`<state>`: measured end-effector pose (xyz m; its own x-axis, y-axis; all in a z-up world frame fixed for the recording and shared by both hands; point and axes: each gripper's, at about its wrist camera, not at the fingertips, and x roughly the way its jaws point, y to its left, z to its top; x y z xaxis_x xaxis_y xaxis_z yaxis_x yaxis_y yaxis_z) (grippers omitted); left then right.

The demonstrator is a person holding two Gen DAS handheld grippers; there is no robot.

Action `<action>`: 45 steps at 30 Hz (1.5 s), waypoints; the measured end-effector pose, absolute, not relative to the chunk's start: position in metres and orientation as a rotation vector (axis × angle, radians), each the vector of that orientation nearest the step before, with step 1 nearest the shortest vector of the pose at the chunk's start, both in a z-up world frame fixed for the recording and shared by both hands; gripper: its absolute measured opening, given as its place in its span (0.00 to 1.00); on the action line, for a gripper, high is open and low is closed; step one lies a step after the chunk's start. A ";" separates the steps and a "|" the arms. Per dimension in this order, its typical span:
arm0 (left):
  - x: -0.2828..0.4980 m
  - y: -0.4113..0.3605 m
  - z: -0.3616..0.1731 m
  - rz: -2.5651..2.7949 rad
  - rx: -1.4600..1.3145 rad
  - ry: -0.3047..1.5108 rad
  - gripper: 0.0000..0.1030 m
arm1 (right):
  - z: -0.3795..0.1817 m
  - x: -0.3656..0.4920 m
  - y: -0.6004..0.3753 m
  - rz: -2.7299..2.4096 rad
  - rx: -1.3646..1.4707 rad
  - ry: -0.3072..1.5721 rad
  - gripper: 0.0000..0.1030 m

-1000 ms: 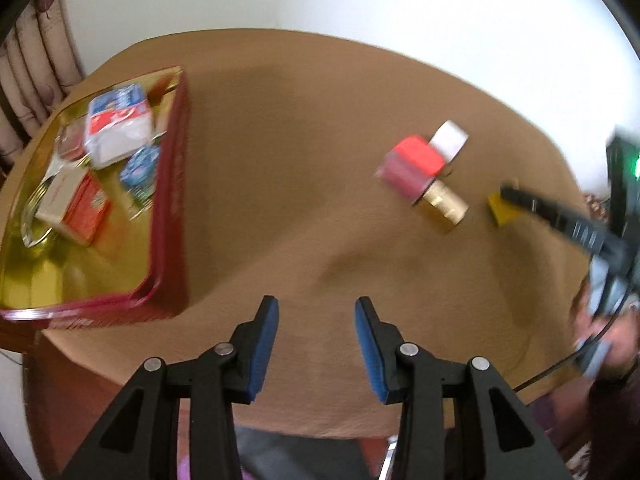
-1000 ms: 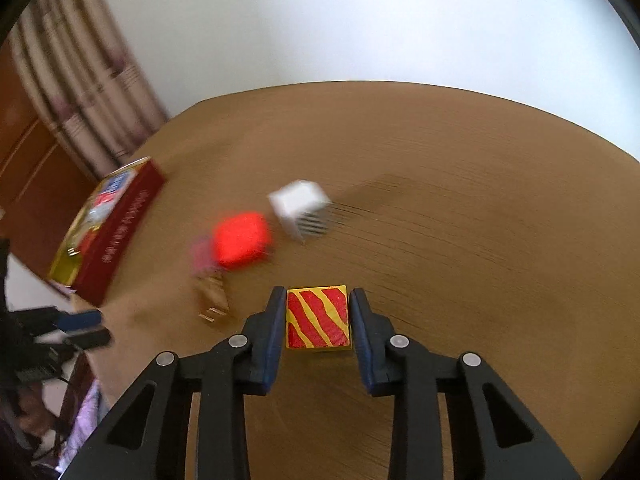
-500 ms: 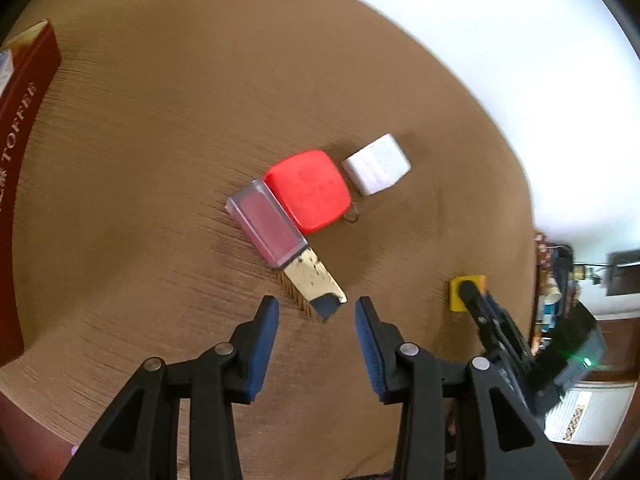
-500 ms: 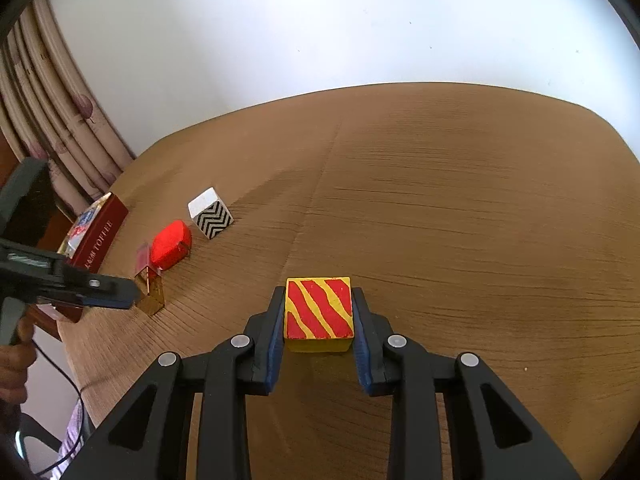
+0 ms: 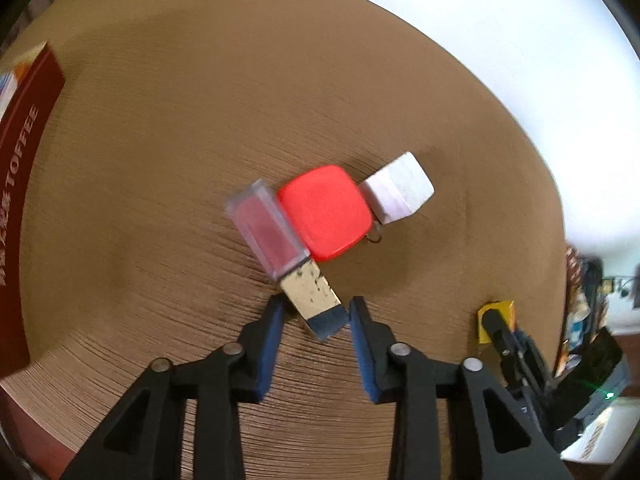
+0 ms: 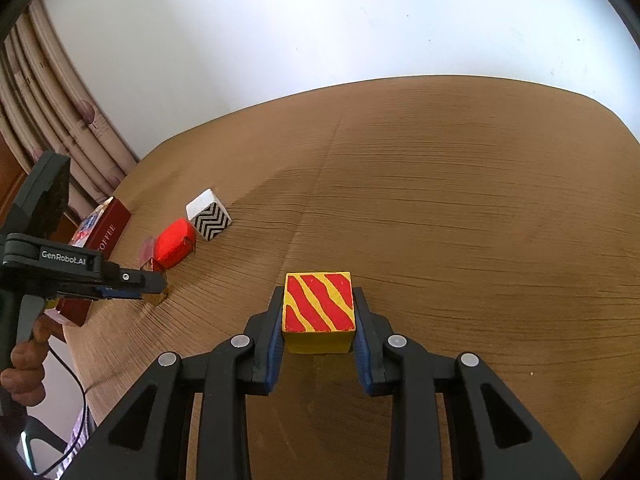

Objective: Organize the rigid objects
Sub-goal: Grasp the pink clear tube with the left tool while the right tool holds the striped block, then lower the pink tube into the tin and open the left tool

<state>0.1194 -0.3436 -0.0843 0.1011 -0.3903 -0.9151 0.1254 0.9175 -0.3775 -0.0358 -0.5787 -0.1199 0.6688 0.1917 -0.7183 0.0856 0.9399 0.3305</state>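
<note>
Jaws astride bottle (image 5: 286,248), cap nearest.

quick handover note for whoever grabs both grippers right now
Left gripper: jaws closing around the gold end of the pink-capped bottle, not yet gripping.
Right gripper: shut on the striped yellow block, resting on the table.
Red case and white zigzag block lie beside the bottle.
Toffee tin at the table's left edge.
Left to do: tin all four.

Round wooden table (image 6: 460,208) before white wall (image 6: 280,40), beige curtain (image 6: 60,120) at left.
</note>
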 end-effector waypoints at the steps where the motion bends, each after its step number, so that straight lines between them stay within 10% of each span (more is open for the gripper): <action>1: 0.118 -0.337 -0.086 -0.393 -0.266 1.428 0.27 | -0.120 -0.036 -0.578 0.061 0.351 0.841 0.26; 45: 0.060 -0.115 0.066 -0.262 -0.289 1.105 0.20 | -0.122 -0.031 -0.564 0.024 0.298 0.853 0.27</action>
